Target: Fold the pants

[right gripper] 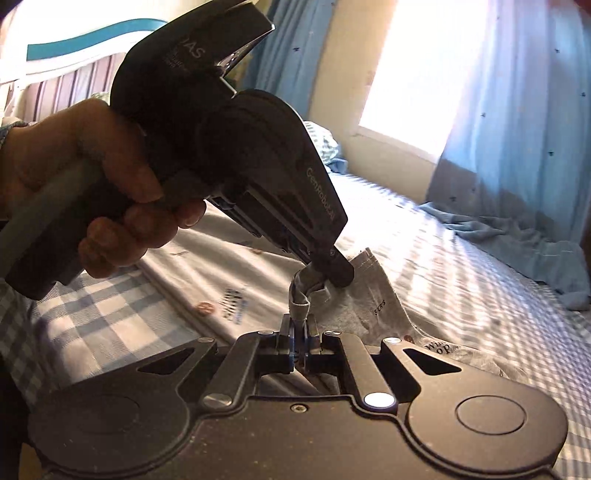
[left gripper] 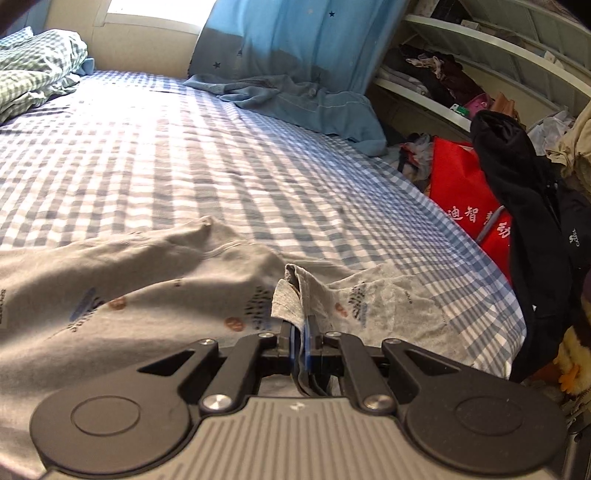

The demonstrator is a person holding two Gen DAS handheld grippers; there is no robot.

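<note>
Grey printed pants (left gripper: 155, 291) lie spread across the near part of a blue checked bed. My left gripper (left gripper: 301, 332) is shut on a bunched edge of the pants, which sticks up between its blue pads. In the right wrist view my right gripper (right gripper: 301, 334) is shut on a twisted bit of the same pants (right gripper: 373, 306). The left gripper (right gripper: 332, 271), held by a hand (right gripper: 92, 199), pinches that cloth just beyond my right fingertips, so both grips sit close together.
The checked sheet (left gripper: 184, 155) stretches far ahead. A blue garment (left gripper: 306, 103) lies at the far right edge under a blue curtain (left gripper: 295, 33). A crumpled green checked quilt (left gripper: 33, 70) sits far left. Right of the bed stand a red bag (left gripper: 469, 192), hanging black clothing (left gripper: 524, 206) and cluttered shelves (left gripper: 480, 66).
</note>
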